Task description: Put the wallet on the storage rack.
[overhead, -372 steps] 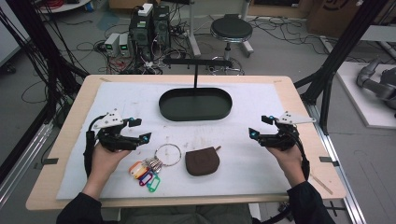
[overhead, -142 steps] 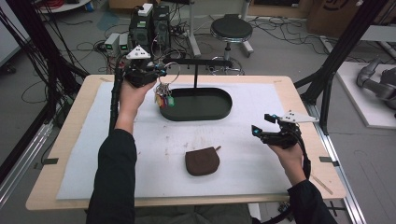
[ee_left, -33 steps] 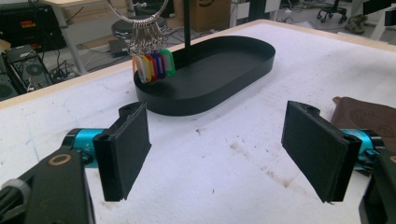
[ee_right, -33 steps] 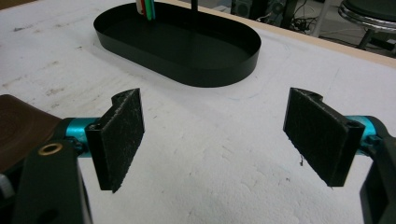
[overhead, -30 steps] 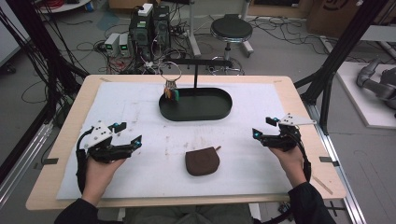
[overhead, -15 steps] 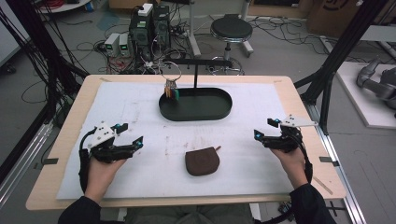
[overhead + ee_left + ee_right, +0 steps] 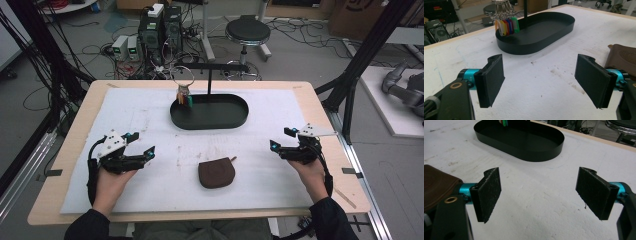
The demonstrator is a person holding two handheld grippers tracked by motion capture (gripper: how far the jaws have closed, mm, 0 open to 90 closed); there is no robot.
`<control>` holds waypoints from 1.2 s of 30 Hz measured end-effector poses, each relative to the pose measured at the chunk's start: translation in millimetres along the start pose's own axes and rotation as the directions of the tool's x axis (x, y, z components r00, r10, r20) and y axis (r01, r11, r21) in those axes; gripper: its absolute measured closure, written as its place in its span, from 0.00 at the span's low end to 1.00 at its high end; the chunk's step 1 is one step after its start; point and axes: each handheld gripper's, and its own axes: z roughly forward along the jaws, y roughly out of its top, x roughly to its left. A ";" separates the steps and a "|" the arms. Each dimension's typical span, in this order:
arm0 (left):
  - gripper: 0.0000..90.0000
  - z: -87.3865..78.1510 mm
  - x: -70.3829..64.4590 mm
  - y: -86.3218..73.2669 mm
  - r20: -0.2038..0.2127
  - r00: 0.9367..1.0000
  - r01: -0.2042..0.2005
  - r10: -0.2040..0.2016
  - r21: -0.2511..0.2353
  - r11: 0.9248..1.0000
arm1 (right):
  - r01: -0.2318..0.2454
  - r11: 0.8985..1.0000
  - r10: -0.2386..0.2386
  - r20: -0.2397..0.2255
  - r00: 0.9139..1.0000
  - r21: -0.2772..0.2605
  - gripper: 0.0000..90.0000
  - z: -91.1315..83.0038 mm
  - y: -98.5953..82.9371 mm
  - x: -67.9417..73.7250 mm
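Keys [image 7: 184, 95] hang on the stand's crossbar [image 7: 210, 66] now, tags dangling over the black tray [image 7: 235, 119] at twelve o'clock; twelve seconds back they lay on the worktop [image 7: 150, 115] beside the pouch [image 7: 216, 173]. My left tongs [image 7: 142, 151] have come back to eight o'clock, spread wide and empty. Right tongs [image 7: 281, 141] rest at four o'clock, spread too. I judge the hanging done; the brown pouch, at six o'clock between them, looks next.
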 end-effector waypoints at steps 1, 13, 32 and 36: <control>0.26 0.7 -0.7 0.0 0.003 1.000 0.001 -0.001 -0.001 1.000 | 0.001 1.000 -0.001 -0.002 1.000 0.000 0.23 0.7 0.3 1.1; 0.26 -1.2 -2.6 -0.8 -0.005 1.000 -0.007 0.007 0.005 1.000 | 0.026 0.999 -0.024 -0.065 0.998 0.026 0.23 14.9 3.8 17.6; 0.26 -2.8 -2.9 -3.4 -0.010 1.000 -0.012 0.012 0.016 1.000 | 0.059 0.996 -0.044 -0.224 0.974 0.060 0.34 46.8 8.6 51.4; 0.26 -1.6 -4.5 -3.1 -0.004 1.000 -0.013 0.013 0.016 1.000 | 0.073 0.995 -0.053 -0.276 0.960 0.063 0.42 54.3 9.8 61.5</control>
